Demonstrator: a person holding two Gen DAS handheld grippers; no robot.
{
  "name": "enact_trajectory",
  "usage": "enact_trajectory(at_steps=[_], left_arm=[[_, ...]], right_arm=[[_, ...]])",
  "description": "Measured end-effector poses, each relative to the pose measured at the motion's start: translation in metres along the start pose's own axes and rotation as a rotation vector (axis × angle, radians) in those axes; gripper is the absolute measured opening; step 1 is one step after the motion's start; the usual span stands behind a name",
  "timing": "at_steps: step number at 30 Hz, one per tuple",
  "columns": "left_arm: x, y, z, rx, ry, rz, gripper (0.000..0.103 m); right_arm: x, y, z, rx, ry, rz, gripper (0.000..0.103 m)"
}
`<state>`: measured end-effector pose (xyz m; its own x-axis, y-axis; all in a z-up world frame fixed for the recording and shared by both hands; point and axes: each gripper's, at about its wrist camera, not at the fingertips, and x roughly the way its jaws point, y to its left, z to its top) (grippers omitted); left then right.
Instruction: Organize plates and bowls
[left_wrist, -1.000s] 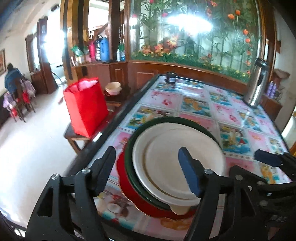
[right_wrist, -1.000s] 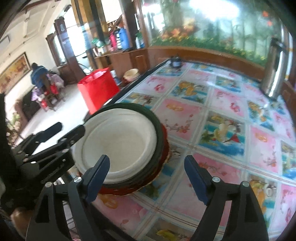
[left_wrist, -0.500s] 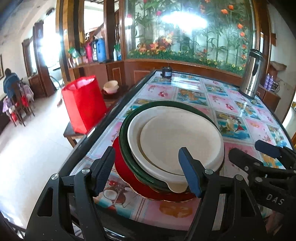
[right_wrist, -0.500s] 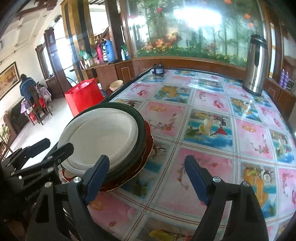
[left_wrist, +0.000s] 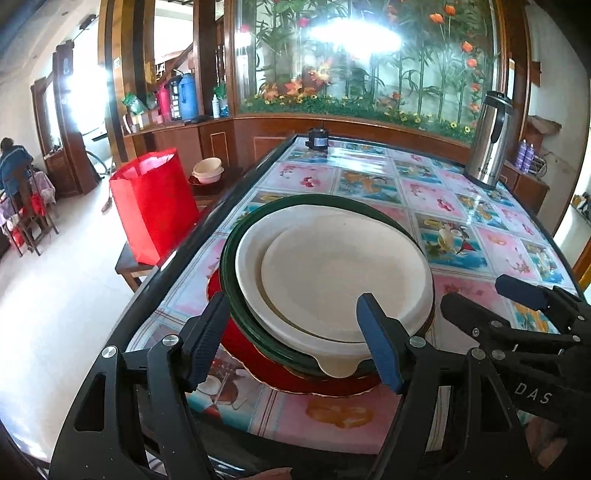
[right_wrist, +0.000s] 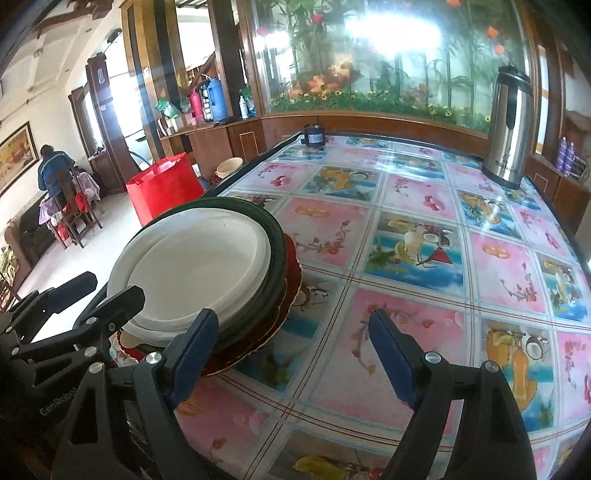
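Two hand-held grippers sit low in my views, both with jaws spread and nothing between the pads. My left hand-held gripper (left_wrist: 295, 339) straddles the near rim of the stack at lower centre of the left wrist view: a cream plate (left_wrist: 332, 273) nested in a dark green plate (left_wrist: 236, 306), on a red scalloped plate (left_wrist: 240, 347). My right hand-held gripper (right_wrist: 291, 354) points at bare bench (right_wrist: 406, 240), with the stack at its left finger (right_wrist: 192, 350). The stack lies near the bench's near left corner. To lift cleanly, I judge I should slide one pad under the cream rim only, close gently, and steady the lower plates with the other gripper so they don't slide off the edge.
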<state>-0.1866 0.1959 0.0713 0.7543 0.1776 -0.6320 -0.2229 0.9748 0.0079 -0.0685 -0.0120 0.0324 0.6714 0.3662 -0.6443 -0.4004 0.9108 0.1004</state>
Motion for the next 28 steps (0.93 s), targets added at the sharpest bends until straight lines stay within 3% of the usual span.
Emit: enact_trajectory(at_steps=[28], left_arm=[[-0.0054, 0.0016, -0.0014, 0.002, -0.019, 0.016, 0.072]], right_arm=[[0.0048, 0.0039, -0.0041, -0.021, 0.032, 0.013, 0.084]])
